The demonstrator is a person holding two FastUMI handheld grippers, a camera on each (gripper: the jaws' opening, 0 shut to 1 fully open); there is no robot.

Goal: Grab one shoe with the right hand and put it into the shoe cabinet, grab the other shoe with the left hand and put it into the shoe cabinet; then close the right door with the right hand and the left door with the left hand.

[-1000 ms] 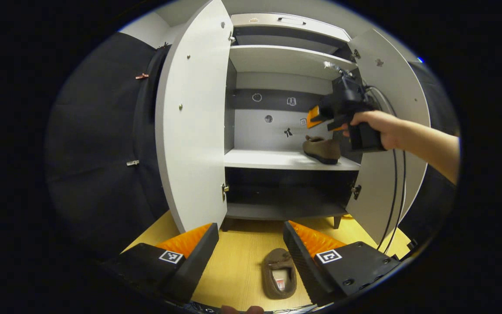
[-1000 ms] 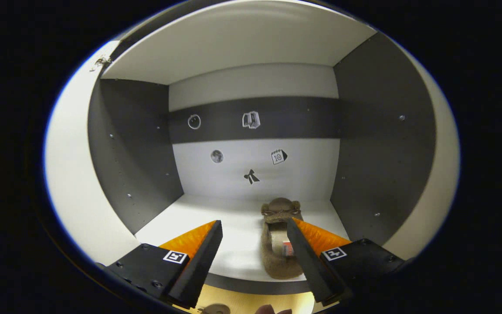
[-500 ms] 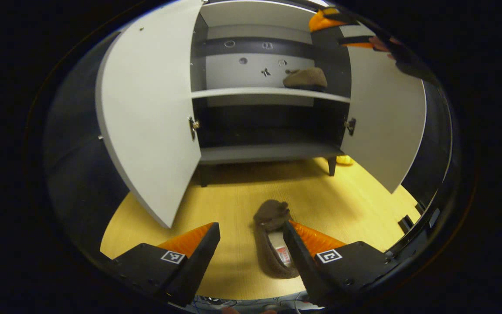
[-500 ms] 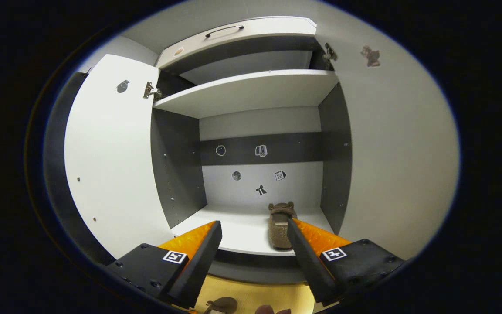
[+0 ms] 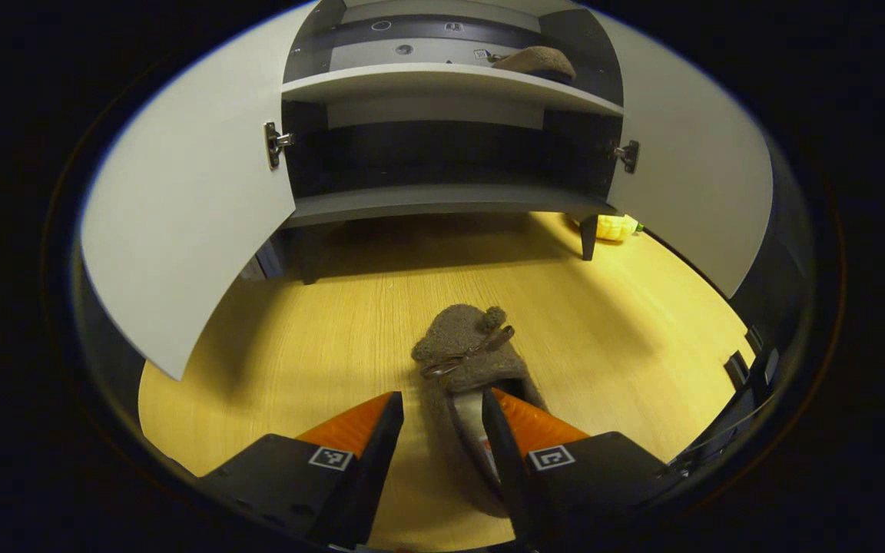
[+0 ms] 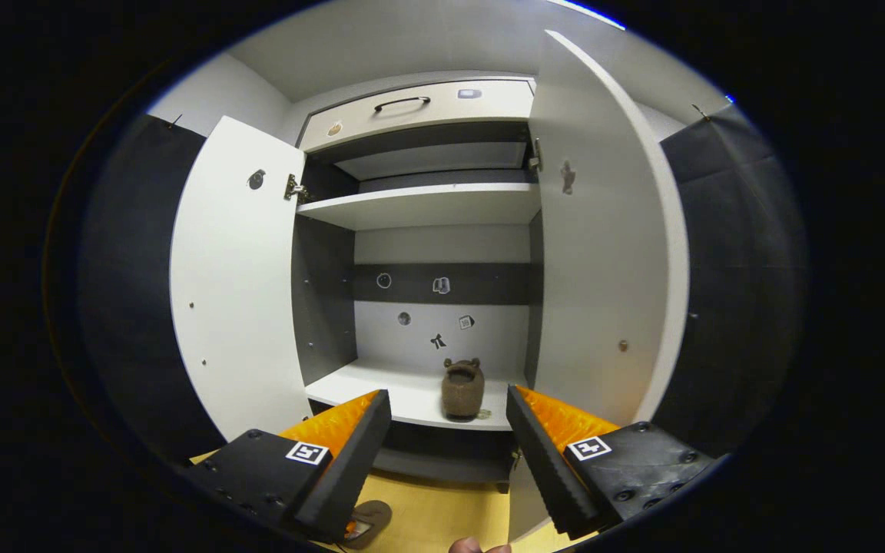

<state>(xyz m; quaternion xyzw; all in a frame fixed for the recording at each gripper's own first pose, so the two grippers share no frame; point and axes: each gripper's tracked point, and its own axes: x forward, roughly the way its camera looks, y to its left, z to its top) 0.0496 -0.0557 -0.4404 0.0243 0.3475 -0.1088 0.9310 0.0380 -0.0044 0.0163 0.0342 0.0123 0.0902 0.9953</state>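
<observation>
Floor shoe point(image 5: 464, 384) heel hidden behind left gripper's fingers point(image 5: 505, 453); yellow object point(image 5: 616, 227) behind cabinet leg unidentifiable.

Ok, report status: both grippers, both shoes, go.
Left gripper open, fingers straddling floor shoe. Right gripper open, empty. Other shoe on shelf. Both doors open.

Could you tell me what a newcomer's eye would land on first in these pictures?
Probably the brown slipper on the yellow floor, with the left hand-held gripper open astride its heel end. Next, the white cabinet with both doors open and the other slipper standing on its middle shelf.
</observation>
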